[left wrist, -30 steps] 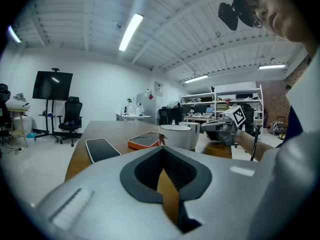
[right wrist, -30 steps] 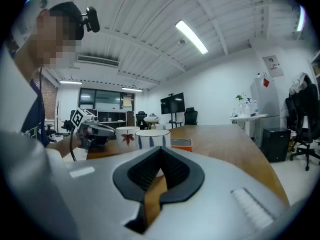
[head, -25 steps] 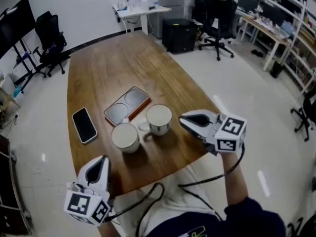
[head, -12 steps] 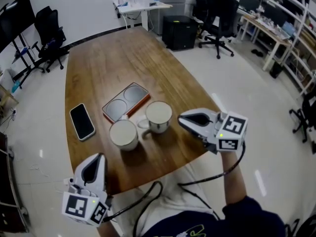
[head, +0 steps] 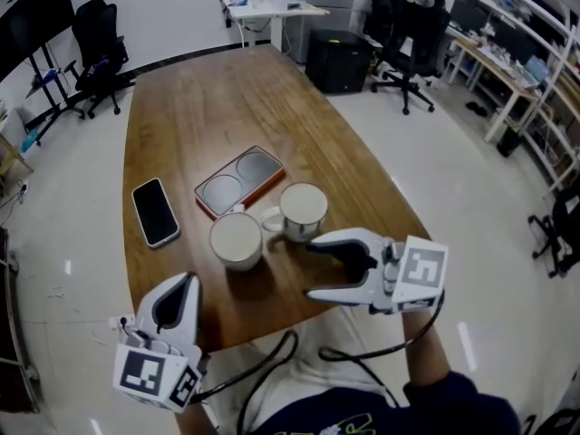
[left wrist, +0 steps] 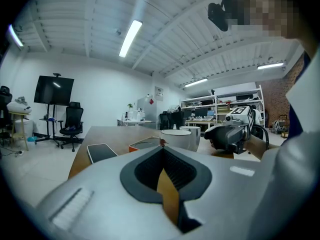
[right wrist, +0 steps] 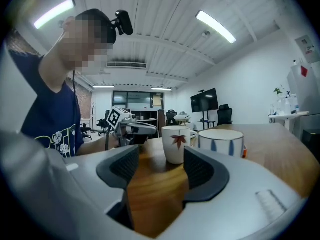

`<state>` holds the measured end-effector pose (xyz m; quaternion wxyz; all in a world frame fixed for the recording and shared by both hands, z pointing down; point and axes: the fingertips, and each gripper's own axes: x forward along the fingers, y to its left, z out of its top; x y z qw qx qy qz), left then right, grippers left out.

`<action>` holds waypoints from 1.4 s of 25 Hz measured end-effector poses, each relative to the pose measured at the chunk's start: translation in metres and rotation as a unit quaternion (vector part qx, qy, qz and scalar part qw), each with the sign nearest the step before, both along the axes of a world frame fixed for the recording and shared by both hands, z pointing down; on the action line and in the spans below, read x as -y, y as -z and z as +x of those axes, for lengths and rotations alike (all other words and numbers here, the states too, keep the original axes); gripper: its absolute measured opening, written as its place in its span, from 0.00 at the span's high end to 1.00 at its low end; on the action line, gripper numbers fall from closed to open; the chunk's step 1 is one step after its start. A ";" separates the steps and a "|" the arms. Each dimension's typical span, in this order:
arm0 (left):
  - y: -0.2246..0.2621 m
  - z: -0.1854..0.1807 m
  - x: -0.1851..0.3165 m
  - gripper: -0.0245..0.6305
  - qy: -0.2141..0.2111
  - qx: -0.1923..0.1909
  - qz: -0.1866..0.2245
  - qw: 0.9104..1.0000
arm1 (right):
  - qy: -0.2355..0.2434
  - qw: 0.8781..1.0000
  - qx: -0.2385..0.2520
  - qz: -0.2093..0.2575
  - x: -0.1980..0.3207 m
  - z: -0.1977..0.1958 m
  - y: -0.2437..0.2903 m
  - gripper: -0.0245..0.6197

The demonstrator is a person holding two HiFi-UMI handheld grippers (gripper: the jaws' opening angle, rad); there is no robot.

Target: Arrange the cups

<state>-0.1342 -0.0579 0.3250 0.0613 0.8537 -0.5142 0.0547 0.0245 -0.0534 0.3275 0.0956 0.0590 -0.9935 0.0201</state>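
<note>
Cups, two in number and white, are found standing upright on the wooden table (head: 199,107), close to its near edge. The left cup (head: 236,240) and the right cup (head: 303,210) are set just beside each other, with a handle seen in the gap between them. Whether they touch cannot be told.

An orange-rimmed tray (head: 240,179) with two round recesses is laid flat just beyond the cups. A dark phone (head: 156,211) is laid flat to the left of the tray, apart from it.

The right gripper (head: 313,270) is held roughly level over the near right part of the table and is pointed toward the cups. Its jaws are spread and have just been opening, and only bare tabletop is seen between them. In the right gripper view (right wrist: 161,156), a leaf-printed cup (right wrist: 177,143) and a wider blue-marked cup (right wrist: 220,141) are seen beyond the jaw tips. Neither is touched.

The left gripper (head: 188,281) is held at the table's near left edge, apart from the cups. In the left gripper view (left wrist: 161,146) its jaws are seen pressed together with nothing gripped.
</note>
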 end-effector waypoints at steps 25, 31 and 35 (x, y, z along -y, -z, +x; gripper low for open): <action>0.005 0.002 -0.004 0.96 0.002 0.006 0.019 1.000 | -0.109 0.994 -0.023 -0.014 0.006 -0.069 -0.003 0.30; 0.006 0.003 -0.005 0.96 -0.002 0.009 0.026 1.000 | -0.113 0.993 -0.003 -0.021 0.024 -0.087 -0.006 0.28; 0.008 0.004 -0.005 0.96 -0.001 0.010 0.028 1.000 | -0.118 0.992 -0.012 -0.029 0.035 -0.096 -0.008 0.27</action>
